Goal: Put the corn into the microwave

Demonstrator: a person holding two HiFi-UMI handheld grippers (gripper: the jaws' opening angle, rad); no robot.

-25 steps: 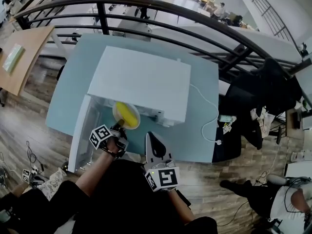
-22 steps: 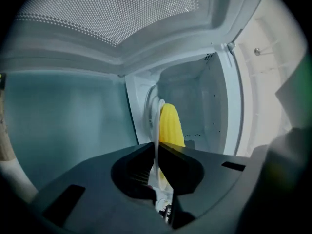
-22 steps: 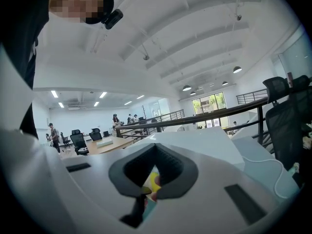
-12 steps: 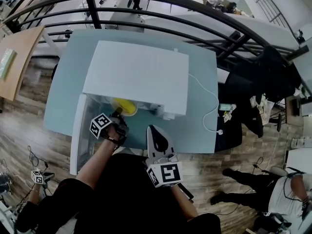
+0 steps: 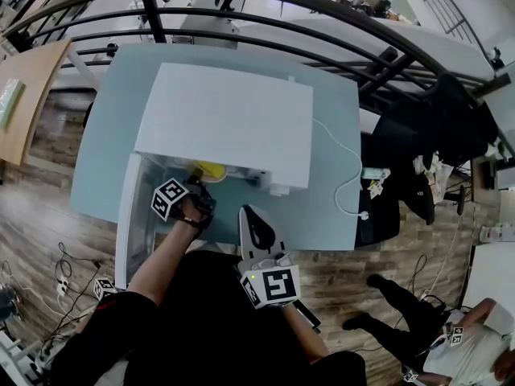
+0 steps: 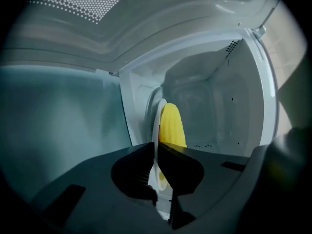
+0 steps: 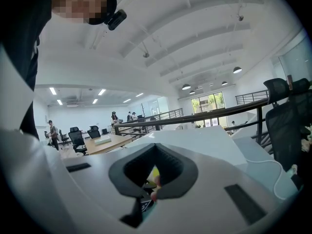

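Note:
The white microwave (image 5: pixel 225 123) sits on the pale blue table (image 5: pixel 330 215) with its door (image 5: pixel 133 215) swung open to the left. My left gripper (image 5: pixel 193 185) is at the oven's mouth, shut on the rim of a white plate (image 6: pixel 157 130) that carries the yellow corn (image 6: pixel 171 126). In the left gripper view the plate and corn reach into the white cavity (image 6: pixel 214 101). From the head view only a sliver of the corn (image 5: pixel 211 168) shows under the oven's top edge. My right gripper (image 5: pixel 248 214) stays shut and empty at the table's front, right of the opening.
A white power cable (image 5: pixel 342 175) runs from the microwave across the table's right side. A dark railing (image 5: pixel 322 39) curves behind the table. A black chair (image 5: pixel 434 143) stands to the right. The oven's top (image 7: pixel 195 140) fills the right gripper view.
My left gripper has carried the plate and corn forward into the microwave, so most of the corn is now hidden under its top. The right gripper has stayed put.

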